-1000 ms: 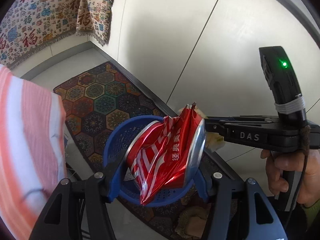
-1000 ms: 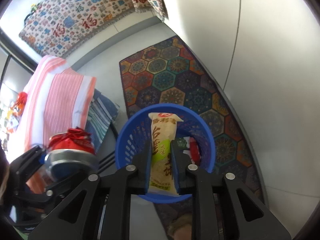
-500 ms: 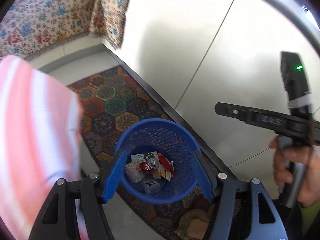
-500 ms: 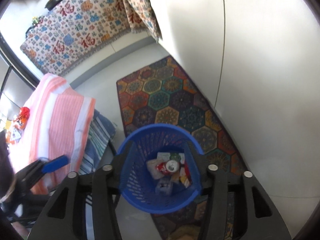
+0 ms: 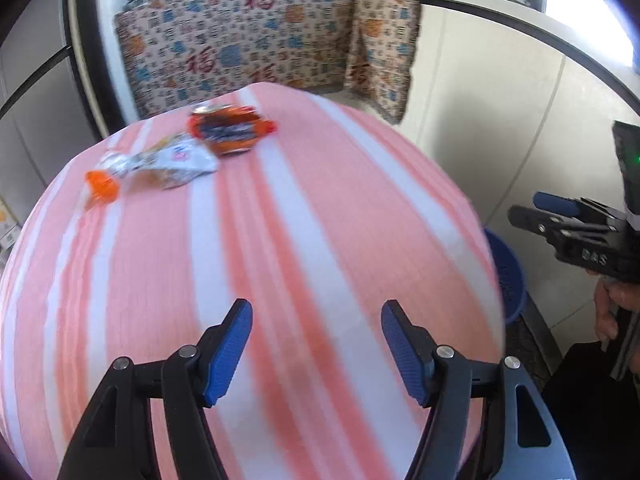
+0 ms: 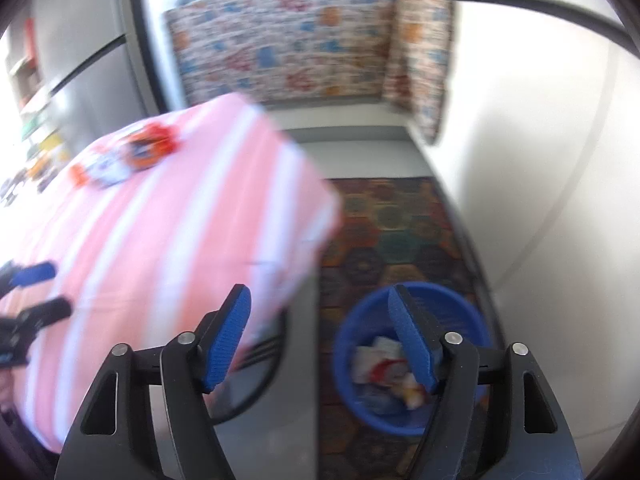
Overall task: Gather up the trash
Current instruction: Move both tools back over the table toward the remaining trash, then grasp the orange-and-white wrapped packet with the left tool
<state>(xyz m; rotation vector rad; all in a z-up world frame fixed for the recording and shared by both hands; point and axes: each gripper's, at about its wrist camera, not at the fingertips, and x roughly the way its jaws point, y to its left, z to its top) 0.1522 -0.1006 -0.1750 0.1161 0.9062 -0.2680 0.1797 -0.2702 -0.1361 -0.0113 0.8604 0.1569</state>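
Observation:
My left gripper (image 5: 316,312) stands open and empty over a table with a pink-and-white striped cloth (image 5: 280,240). At the table's far left lie an orange snack wrapper (image 5: 232,132) and a white pouch with an orange cap (image 5: 156,164). My right gripper (image 6: 320,296) is empty, its jaws opening, over the table's corner and the floor. Below it to the right stands the blue basket (image 6: 460,294) with trash inside (image 6: 380,364). In the left wrist view the right gripper (image 5: 532,208) is at the right edge, above the basket (image 5: 508,276). The left gripper (image 6: 50,289) shows at the right wrist view's left edge.
A patterned rug (image 6: 400,232) lies under the basket beside a white cabinet wall (image 6: 540,160). A patterned cloth (image 5: 248,52) hangs over the counter behind the table. A person's hand (image 5: 612,312) holds the right gripper's handle. Something dark and round (image 6: 256,380) sits under the table edge.
The crushed red can left my left gripper and the snack packet left my right; both lie in the basket. Both grippers opened and swung up from the basket toward the table.

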